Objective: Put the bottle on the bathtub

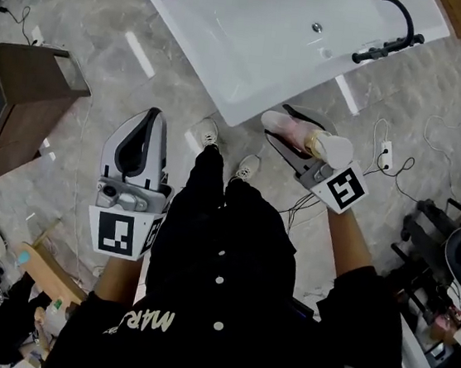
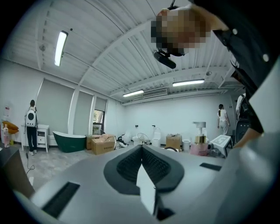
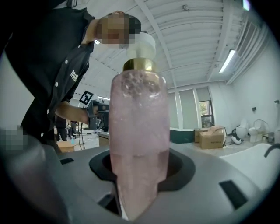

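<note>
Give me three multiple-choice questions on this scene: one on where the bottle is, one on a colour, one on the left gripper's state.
1. Where is the bottle? A on a shelf; B held by the right gripper; C in a sink.
2. What colour is the faucet on the bathtub? A gold; B white; C black.
3. How do the left gripper jaws stand? A together, empty; B clamped on a cup; C wide apart.

Answers: B, the right gripper view shows the pink bottle clamped between the pads. C, the head view shows a black spout on the white bathtub. A, the left gripper view shows the pads meeting with nothing between them.
</note>
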Tool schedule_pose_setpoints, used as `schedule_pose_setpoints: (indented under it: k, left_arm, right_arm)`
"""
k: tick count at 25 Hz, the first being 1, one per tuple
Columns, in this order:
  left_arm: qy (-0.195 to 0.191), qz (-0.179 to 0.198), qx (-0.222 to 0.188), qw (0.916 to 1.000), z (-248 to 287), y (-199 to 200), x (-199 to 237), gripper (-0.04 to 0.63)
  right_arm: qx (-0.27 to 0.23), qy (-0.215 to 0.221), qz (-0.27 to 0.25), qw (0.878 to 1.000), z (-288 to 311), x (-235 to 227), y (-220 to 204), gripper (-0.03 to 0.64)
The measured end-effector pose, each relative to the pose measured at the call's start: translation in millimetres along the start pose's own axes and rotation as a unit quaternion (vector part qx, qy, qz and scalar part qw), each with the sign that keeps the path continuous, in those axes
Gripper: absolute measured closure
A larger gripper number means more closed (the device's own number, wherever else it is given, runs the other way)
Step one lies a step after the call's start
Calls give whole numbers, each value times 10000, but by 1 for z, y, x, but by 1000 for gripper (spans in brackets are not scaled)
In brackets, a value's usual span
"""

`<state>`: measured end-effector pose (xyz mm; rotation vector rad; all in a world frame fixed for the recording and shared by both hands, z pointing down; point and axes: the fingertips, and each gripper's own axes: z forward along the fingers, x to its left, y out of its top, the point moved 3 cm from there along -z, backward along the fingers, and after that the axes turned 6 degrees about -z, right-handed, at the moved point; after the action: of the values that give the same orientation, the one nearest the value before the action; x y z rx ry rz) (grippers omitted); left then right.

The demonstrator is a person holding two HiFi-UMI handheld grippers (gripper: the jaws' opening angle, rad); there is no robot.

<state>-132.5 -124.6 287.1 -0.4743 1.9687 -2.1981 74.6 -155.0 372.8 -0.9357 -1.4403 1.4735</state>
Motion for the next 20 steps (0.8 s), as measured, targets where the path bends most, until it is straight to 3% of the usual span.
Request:
schedule_pose_setpoints:
  k: [10,14,20]
  left_arm:
    - [-74,-128,426,9990,19,-55,10,586]
    - [-35,-222,617,9978,10,-87,14,586]
    - [64,-416,903,9950,5,-128,22,586]
  right_arm:
    - [281,779,256,9962,57,24,-98,407]
    - [817,1245,16,9888,71,46,-153,407]
    - [866,1572,-162,9836,95,60,-199,408]
